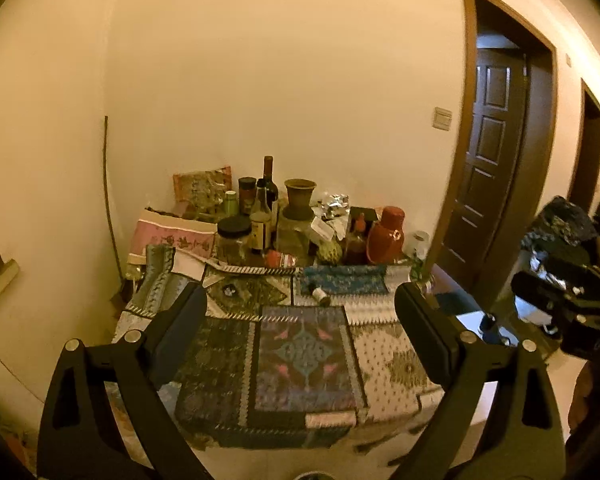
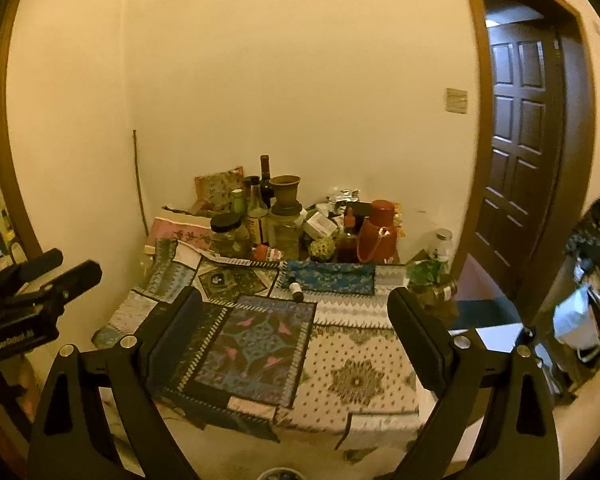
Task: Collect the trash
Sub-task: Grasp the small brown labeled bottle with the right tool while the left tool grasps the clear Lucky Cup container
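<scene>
A small dark bottle point(image 1: 320, 295) point(image 2: 296, 291) lies on its side on the patchwork tablecloth point(image 1: 380, 364) point(image 2: 360, 380), toward the far half. Crumpled foil wrappers point(image 1: 334, 204) point(image 2: 342, 196) and a red-and-white packet point(image 1: 280, 259) point(image 2: 270, 254) sit among the clutter by the wall. My left gripper point(image 1: 300, 292) is open and empty, held back over the table's near edge. My right gripper point(image 2: 294, 293) hangs beside it, also open and empty. Each gripper shows in the other's view: the right one point(image 1: 540, 286) at the right, the left one point(image 2: 64, 268) at the left.
Against the wall stand jars, glass bottles, a brown clay vase point(image 1: 299, 198) point(image 2: 285, 194) and a red thermos point(image 1: 386, 236) point(image 2: 376, 232). A pink box point(image 1: 172, 236) sits at the back left. A dark wooden door point(image 1: 488, 168) point(image 2: 524, 152) stands open to the right.
</scene>
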The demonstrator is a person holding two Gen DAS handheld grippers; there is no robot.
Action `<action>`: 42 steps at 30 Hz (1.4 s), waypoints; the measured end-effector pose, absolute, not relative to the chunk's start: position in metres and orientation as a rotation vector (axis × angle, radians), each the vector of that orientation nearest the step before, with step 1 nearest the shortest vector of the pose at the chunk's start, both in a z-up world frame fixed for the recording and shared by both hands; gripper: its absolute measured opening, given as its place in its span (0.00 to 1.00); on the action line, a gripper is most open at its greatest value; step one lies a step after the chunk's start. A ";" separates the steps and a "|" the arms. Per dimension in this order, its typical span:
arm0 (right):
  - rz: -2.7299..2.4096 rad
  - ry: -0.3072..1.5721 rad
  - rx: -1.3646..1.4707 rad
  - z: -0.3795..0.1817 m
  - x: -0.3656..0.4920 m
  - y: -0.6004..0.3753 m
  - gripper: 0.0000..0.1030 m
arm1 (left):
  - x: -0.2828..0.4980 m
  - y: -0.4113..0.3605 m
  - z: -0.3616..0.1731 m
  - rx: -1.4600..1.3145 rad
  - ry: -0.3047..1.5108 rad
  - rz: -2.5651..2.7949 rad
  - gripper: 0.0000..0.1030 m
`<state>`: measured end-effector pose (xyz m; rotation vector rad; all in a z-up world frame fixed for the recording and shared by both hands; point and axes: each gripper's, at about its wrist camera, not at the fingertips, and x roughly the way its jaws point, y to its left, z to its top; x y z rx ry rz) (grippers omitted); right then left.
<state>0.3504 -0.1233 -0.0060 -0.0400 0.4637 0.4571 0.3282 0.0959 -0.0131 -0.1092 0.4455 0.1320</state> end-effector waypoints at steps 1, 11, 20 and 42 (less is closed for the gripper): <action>0.470 0.469 -0.045 -0.005 0.361 -0.124 0.90 | 0.337 0.093 -0.013 -0.115 0.449 0.142 0.92; 0.524 0.522 -0.090 -0.015 0.435 -0.121 0.90 | 0.405 0.096 -0.031 -0.179 0.508 0.204 0.92; 0.502 0.602 -0.087 -0.036 0.488 -0.092 0.90 | 0.468 0.148 -0.066 -0.184 0.574 0.238 0.92; 0.384 1.055 -0.101 -0.207 0.670 0.038 0.80 | 0.668 0.296 -0.258 -0.222 1.029 0.206 0.80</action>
